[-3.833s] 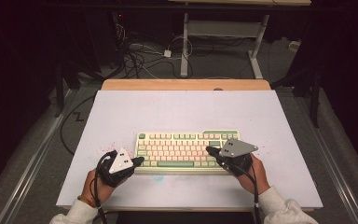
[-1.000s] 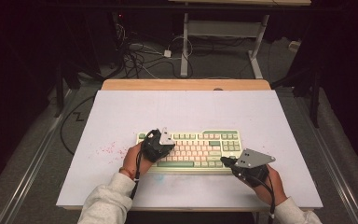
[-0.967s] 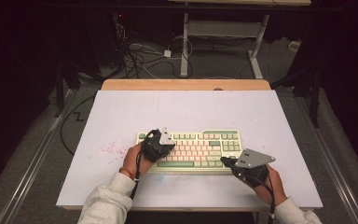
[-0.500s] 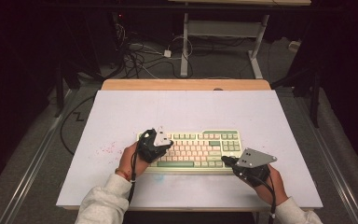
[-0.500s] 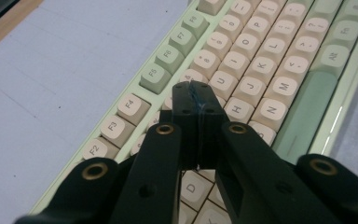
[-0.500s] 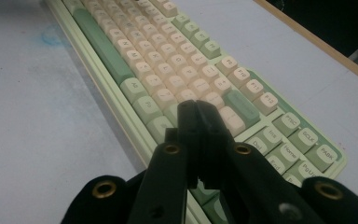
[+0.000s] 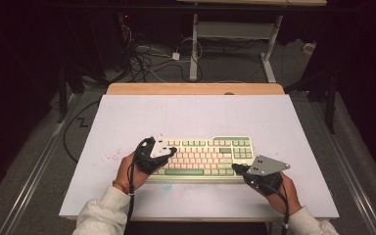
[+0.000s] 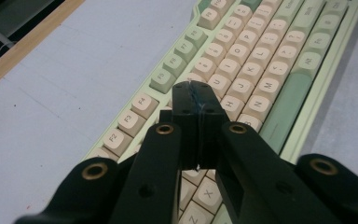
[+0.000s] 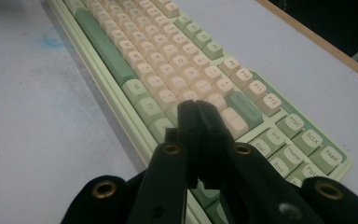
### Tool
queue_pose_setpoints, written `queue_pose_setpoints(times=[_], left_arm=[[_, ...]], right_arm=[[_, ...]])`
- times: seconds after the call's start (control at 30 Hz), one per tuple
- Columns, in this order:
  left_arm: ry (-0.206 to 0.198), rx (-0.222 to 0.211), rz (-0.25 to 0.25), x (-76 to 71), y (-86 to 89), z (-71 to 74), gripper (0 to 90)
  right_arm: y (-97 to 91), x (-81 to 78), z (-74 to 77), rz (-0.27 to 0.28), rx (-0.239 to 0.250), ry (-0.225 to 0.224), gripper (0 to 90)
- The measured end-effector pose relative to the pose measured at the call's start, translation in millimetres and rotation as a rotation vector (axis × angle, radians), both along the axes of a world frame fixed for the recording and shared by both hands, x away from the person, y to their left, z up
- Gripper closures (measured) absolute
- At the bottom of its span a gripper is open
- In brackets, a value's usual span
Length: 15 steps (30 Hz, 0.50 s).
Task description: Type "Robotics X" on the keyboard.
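Left gripper (image 8: 196, 91) pressed fully together, nothing between the pads, tip poised just above the letter keys at the left half of the keyboard (image 7: 203, 157); used that way as a single blunt finger, presumably to tap one key at a time rather than to grasp anything. Seen from the high view as the left gripper (image 7: 169, 151) angled inward over the board's left end, hand behind it near the desk edge. Right gripper (image 9: 198, 109) likewise clamped tight on nothing, tip hovering low over the keys near the right end of the main block, beside the green key and short of the navigation cluster; in the high view sitting at the board's near right corner (image 7: 236, 168). Both held shut probably because a narrow joined tip strikes a single cap cleanly, where spread jaws would catch two. Both coming in from the near side, one at each end, much as typing hands would. Keyboard lying flat on the pale desk (image 7: 191, 117), slightly toward the near edge and roughly centred left to right. Long axis running across the desk, parallel to its near edge; green space bar row (image 7: 190, 172) toward the person, function row toward the far side, so legends read upright from the seat. Pale green case with cream and green caps, not gripped or lifted by either tool.
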<state>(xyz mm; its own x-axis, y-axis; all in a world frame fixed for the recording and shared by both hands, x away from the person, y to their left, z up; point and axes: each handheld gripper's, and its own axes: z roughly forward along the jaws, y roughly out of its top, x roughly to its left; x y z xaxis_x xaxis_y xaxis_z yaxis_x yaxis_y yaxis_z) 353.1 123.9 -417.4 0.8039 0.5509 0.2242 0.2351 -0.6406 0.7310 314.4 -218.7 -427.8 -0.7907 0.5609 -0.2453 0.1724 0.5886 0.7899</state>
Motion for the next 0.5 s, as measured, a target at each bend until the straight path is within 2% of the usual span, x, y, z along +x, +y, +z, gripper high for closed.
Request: queue_pose_setpoints(times=[0.3, 0.5], left_arm=[[-0.03, 0.002, 0.01, -16.2, 14.3, -0.6, 87.1], [-0.025, 0.011, 0.019, -24.3, 24.2, -5.9, 87.1]], right_arm=[[1.4, -1.1, 1.0, 0.002, -0.004, -0.008, 89.6], [8.6, 0.8, 3.1, 0.011, 0.007, -0.009, 89.6]])
